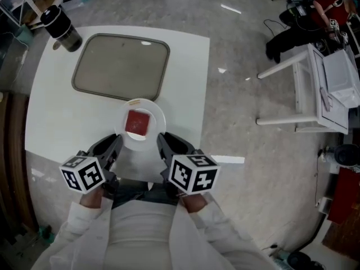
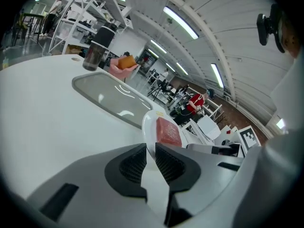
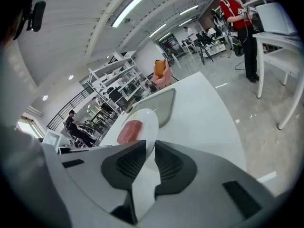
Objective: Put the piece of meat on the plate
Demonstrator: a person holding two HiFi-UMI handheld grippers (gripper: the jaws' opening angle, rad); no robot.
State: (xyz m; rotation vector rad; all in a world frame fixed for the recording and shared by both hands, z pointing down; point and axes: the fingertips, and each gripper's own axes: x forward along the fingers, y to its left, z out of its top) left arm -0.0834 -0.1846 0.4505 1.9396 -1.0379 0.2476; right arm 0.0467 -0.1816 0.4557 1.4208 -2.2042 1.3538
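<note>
A square piece of red meat point(image 1: 137, 122) lies in the middle of a round white plate point(image 1: 159, 118) near the front edge of the white table point(image 1: 56, 117). My left gripper point(image 1: 116, 144) is beside the plate's near left rim and my right gripper point(image 1: 162, 139) beside its near right rim. Both are shut with nothing between the jaws. In the left gripper view the meat point(image 2: 167, 130) and plate point(image 2: 148, 125) show just past my left gripper point(image 2: 150, 148). The right gripper view has the meat point(image 3: 129, 130) on the plate point(image 3: 150, 122) beyond my right gripper point(image 3: 150, 146).
An empty grey tray point(image 1: 121, 66) lies behind the plate. A dark tumbler point(image 1: 61, 27) stands at the table's far left corner. To the right, across the floor, stands a white table point(image 1: 315, 89). My white-sleeved arms and body are at the table's near edge.
</note>
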